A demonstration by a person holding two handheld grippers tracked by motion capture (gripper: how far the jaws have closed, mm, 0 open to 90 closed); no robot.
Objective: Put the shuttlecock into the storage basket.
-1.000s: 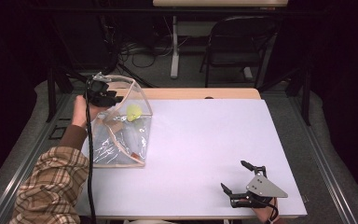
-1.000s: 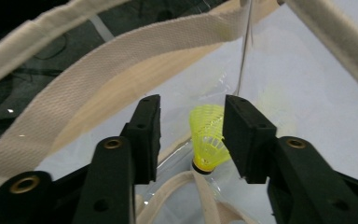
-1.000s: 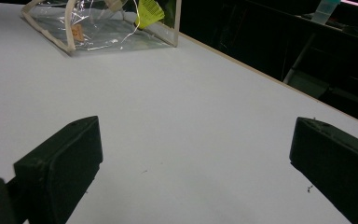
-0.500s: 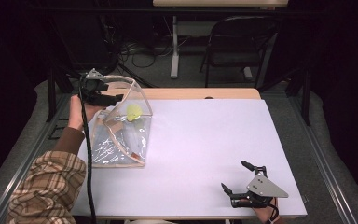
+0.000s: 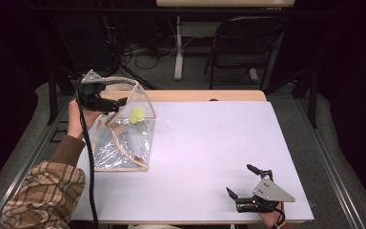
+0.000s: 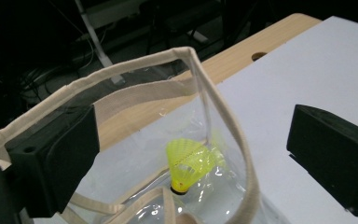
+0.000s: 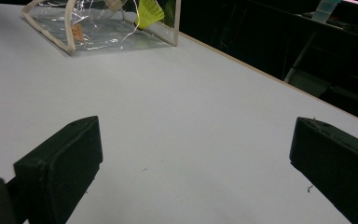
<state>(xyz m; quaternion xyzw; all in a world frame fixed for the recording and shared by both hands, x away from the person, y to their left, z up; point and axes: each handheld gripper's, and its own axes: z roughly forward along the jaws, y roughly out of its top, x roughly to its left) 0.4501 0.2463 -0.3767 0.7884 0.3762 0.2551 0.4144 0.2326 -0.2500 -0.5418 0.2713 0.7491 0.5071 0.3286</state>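
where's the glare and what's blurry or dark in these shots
High view: white table brightly lit, surroundings near black, glints on the clear bag. Left gripper view: yellow shuttlecock sharp, near jaws soft. Right gripper view: bag glares, jaws blurred.

The clear plastic bag (image 5: 124,136) near the counter's left edge has cream fabric trim and holds a neon-yellow shuttlecock (image 6: 191,163) with a black tip. The counter (image 5: 209,152) is white with a pale wood strip along its far edge. Both hand-held grippers are black; the person's sleeve (image 5: 43,195) is brown-and-cream plaid with a brown cuff.
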